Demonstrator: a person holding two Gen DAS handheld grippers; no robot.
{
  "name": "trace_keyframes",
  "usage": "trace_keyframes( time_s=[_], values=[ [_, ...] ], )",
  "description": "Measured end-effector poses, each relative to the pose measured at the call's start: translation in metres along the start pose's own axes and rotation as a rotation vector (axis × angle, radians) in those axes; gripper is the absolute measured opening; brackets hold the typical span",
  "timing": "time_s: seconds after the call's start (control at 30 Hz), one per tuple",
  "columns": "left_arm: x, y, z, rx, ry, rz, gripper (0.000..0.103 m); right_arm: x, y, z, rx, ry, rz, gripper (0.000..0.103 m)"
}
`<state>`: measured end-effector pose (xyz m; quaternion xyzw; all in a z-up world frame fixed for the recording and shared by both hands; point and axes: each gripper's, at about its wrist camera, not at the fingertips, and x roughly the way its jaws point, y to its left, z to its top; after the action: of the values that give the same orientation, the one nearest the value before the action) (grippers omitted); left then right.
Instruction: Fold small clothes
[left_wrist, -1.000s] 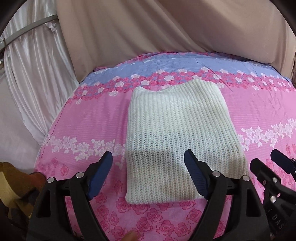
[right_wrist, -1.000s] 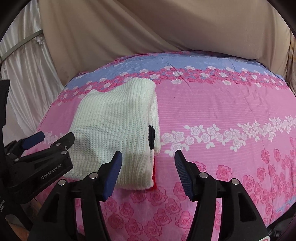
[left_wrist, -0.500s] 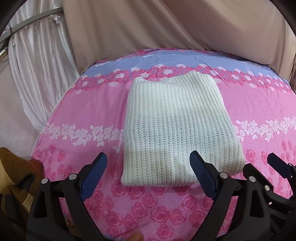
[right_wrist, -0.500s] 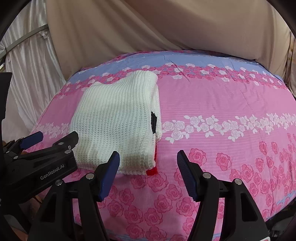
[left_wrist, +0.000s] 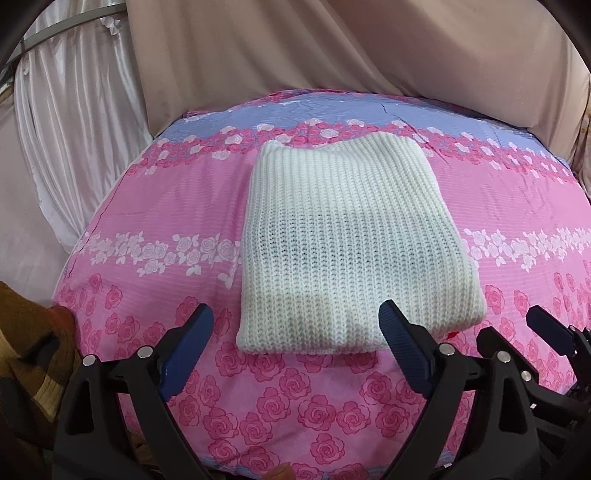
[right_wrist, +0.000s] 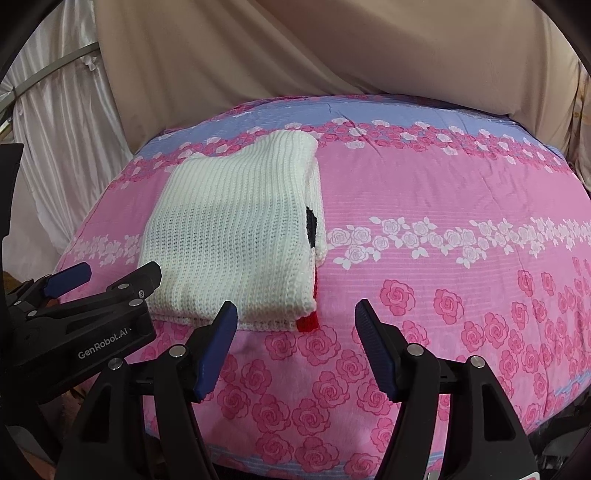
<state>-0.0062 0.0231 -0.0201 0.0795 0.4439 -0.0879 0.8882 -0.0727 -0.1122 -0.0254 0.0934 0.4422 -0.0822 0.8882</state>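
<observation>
The bed (left_wrist: 155, 206), under its pink rose-print cover with a blue band at the far side, fills both my views, with beige drapes (left_wrist: 332, 48) hanging behind it and a pale curtain (left_wrist: 74, 122) to the far left. The folded white sweater (left_wrist: 347, 240) lies flat on the cover, left of the bed's middle, its near edge just beyond my fingertips. A black patch (right_wrist: 312, 218) and a red corner (right_wrist: 307, 322) peek out along its right side.

I hold both tools side by side over the near edge of the bed, tilted down toward the cover. My left gripper (left_wrist: 295, 338) stands wide, nothing between its fingers (left_wrist: 186, 350); its jaws have just been opening. My right gripper (right_wrist: 295, 341) is moderately apart and also empty, pointed at the sweater's near right corner.

Compared with a second ago, the sweater sits farther from my fingertips in both views, and more rose cover shows in front of it, so I have drawn back a little toward the near edge.

To the right of the sweater the cover lies open all the way to the bed's right edge. A narrower strip remains on its left. A brown patterned cloth (left_wrist: 26, 369) lies beyond the near left edge.
</observation>
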Motion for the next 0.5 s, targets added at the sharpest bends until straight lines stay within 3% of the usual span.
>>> trace_keyframes(
  time_s=[0.23,0.5],
  values=[
    [0.003,-0.001,0.0,0.016,0.02,-0.02,0.088,0.0,0.0,-0.001,0.01,-0.001,-0.003,0.064],
    [0.015,0.005,-0.001,-0.001,0.074,-0.038,0.098,0.004,-0.001,0.0,0.015,0.007,-0.003,0.065]
  ],
)
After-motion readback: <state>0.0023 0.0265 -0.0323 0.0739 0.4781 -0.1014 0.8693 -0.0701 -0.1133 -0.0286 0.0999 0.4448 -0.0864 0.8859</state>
